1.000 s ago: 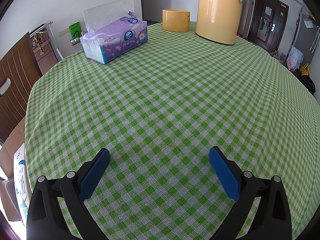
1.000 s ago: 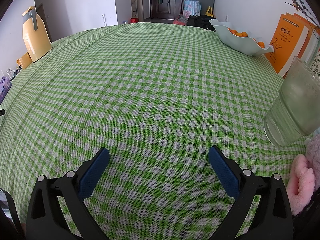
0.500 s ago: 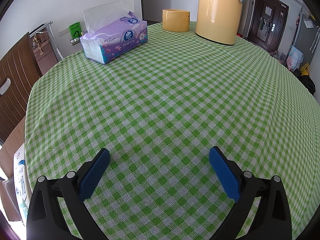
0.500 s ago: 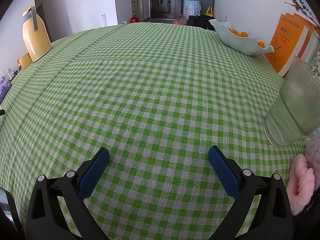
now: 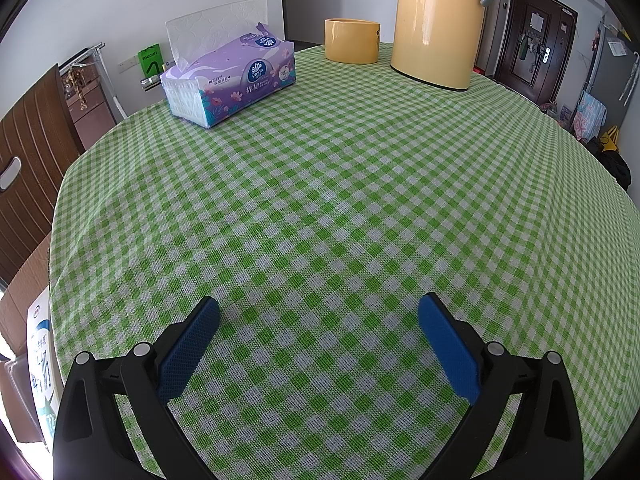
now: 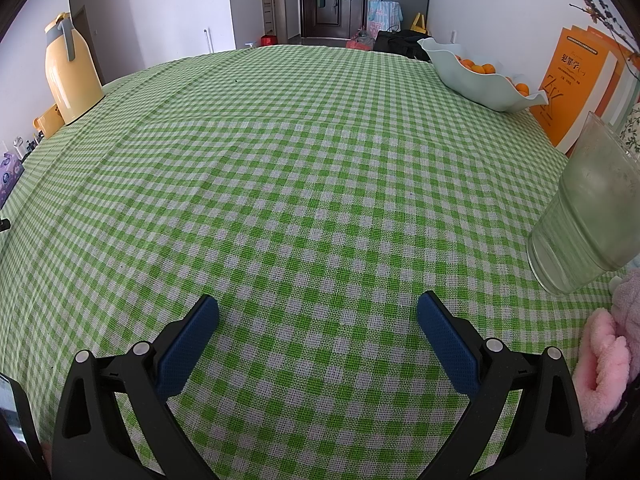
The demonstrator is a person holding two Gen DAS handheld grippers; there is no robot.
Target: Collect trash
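1. The left gripper [image 5: 319,312] hovers low over a round worktop [image 5: 340,200] covered in a green and white checked cloth. Its blue-padded jaws are spread wide with nothing between them.
2. At the far edge in the left wrist view stand a purple tissue box [image 5: 230,80] with a sheet sticking up, a short yellow cup [image 5: 351,40], and just to its right a tall yellow thermos jug [image 5: 438,20].
3. The right gripper [image 6: 318,311] also hovers over the cloth, jaws wide apart and holding nothing.
4. To its right stands a cloudy plastic cup [image 6: 592,212]; a pink fluffy item [image 6: 604,364] lies at the near right edge.
5. Farther back on the right are a pale bowl of oranges [image 6: 480,76] and orange books [image 6: 576,84].
6. No piece of trash can be made out on the cloth in either view.
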